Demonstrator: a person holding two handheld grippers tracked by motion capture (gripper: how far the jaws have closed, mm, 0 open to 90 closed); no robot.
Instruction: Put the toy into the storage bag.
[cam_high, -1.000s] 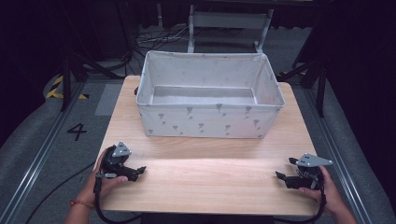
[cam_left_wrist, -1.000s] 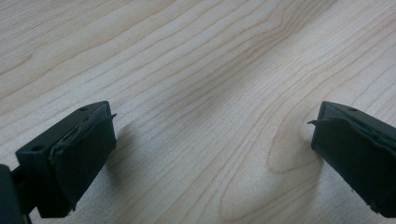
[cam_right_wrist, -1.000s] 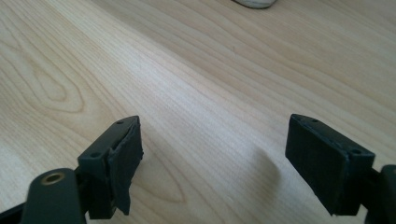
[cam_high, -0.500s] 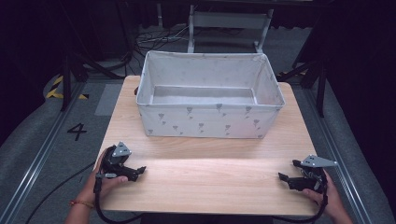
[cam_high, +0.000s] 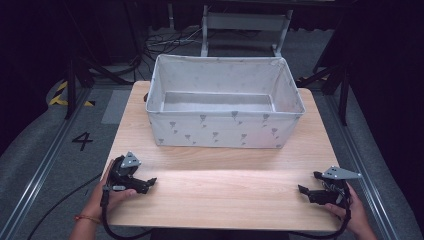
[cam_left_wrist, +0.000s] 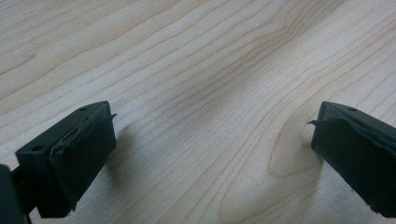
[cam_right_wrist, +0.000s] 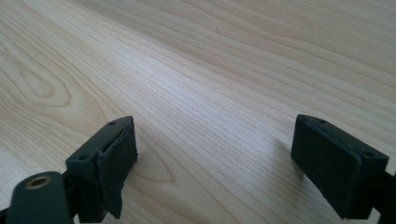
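A pale grey fabric bin (cam_high: 225, 130) with a small printed pattern stands at the back middle of the wooden table (cam_high: 225, 190); its inside looks empty. My left gripper (cam_high: 148, 183) rests on the table near the front left corner, held by a hand. In the left gripper view my left gripper (cam_left_wrist: 210, 149) is open over bare wood, nothing between the jaws. My right gripper (cam_high: 303, 191) rests near the front right corner, held by the other hand. In the right gripper view my right gripper (cam_right_wrist: 215, 158) is open too, with bare wood between the jaws.
A grey metal frame (cam_high: 245, 25) stands beyond the table. Cables (cam_high: 165, 42) lie on the floor behind the bin. A floor mark "4" (cam_high: 82, 141) sits left of the table, alongside a metal rail (cam_high: 40, 175).
My right gripper has slid slightly right and toward the front edge. The left gripper and the bin stay where they were.
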